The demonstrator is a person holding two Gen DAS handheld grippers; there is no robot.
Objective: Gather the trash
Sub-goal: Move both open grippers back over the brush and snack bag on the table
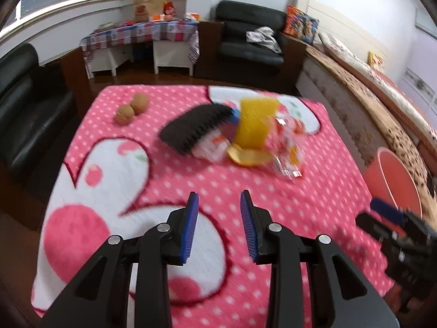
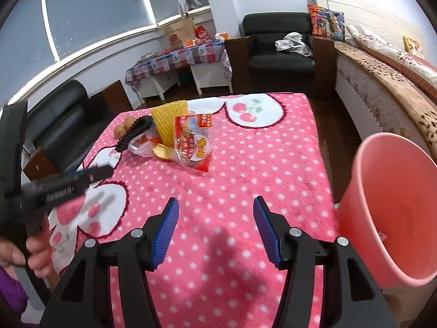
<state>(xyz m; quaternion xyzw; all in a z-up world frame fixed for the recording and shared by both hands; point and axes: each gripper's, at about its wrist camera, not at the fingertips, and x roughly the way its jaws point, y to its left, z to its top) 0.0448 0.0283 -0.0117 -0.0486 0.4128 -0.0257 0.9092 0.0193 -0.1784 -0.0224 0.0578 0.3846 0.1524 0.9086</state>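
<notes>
A heap of trash lies on the pink polka-dot blanket (image 1: pixel 164 186) of the table: a yellow foam net (image 1: pixel 258 121), a black foam net (image 1: pixel 195 127), clear and red plastic wrappers (image 1: pixel 286 147) and a yellow peel (image 1: pixel 247 155). The heap also shows in the right wrist view, with the red wrapper (image 2: pixel 195 145) in front and the yellow foam net (image 2: pixel 169 123) behind. My left gripper (image 1: pixel 220 199) is open and empty, short of the heap. My right gripper (image 2: pixel 215 205) is open and empty over the blanket (image 2: pixel 245 164). A pink bin (image 2: pixel 393 218) stands right of the table.
Two walnuts (image 1: pixel 132 108) lie at the table's far left. The bin also shows in the left wrist view (image 1: pixel 393 180). Black armchairs (image 1: pixel 251 38) stand behind and left, a bed (image 2: pixel 382 71) along the right wall, and a checkered side table (image 1: pixel 142 34) by the window.
</notes>
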